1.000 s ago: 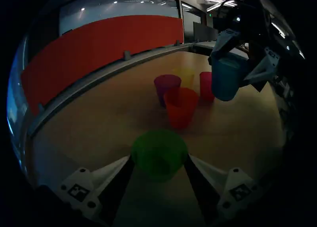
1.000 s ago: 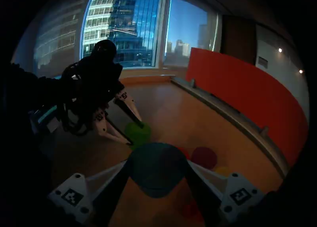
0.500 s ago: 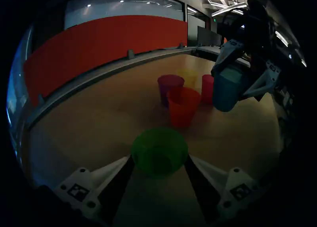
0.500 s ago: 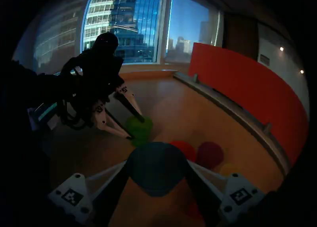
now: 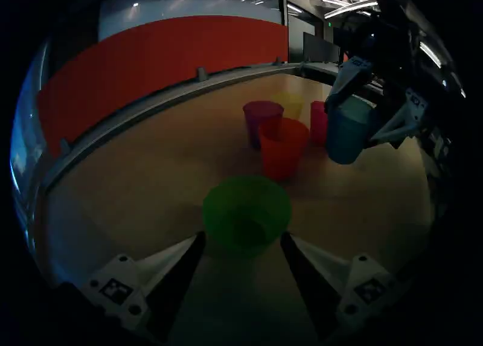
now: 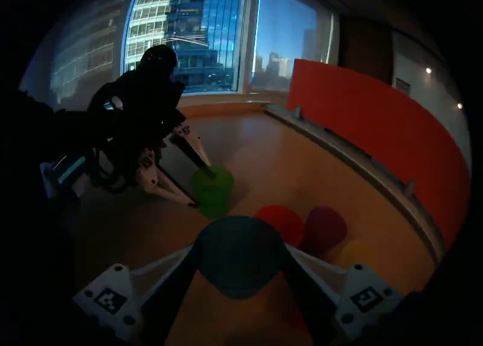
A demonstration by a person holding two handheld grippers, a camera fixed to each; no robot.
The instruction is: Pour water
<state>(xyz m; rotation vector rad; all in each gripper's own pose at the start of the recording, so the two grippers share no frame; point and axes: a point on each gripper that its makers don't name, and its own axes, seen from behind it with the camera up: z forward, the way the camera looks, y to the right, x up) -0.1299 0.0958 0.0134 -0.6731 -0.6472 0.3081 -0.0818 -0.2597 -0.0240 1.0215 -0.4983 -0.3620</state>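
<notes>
L gripper has jaws closed to cup width on a green cup, both fingers pressing its sides. It's upright and low over the table, prob. as the receiver. R gripper clamps a blue cup likewise, raised beside the orange cup, roughly upright, apart from green; prob. the pourer, not yet tipped. Water inside: can't tell. Purple cup and pink cup stand behind.
</notes>
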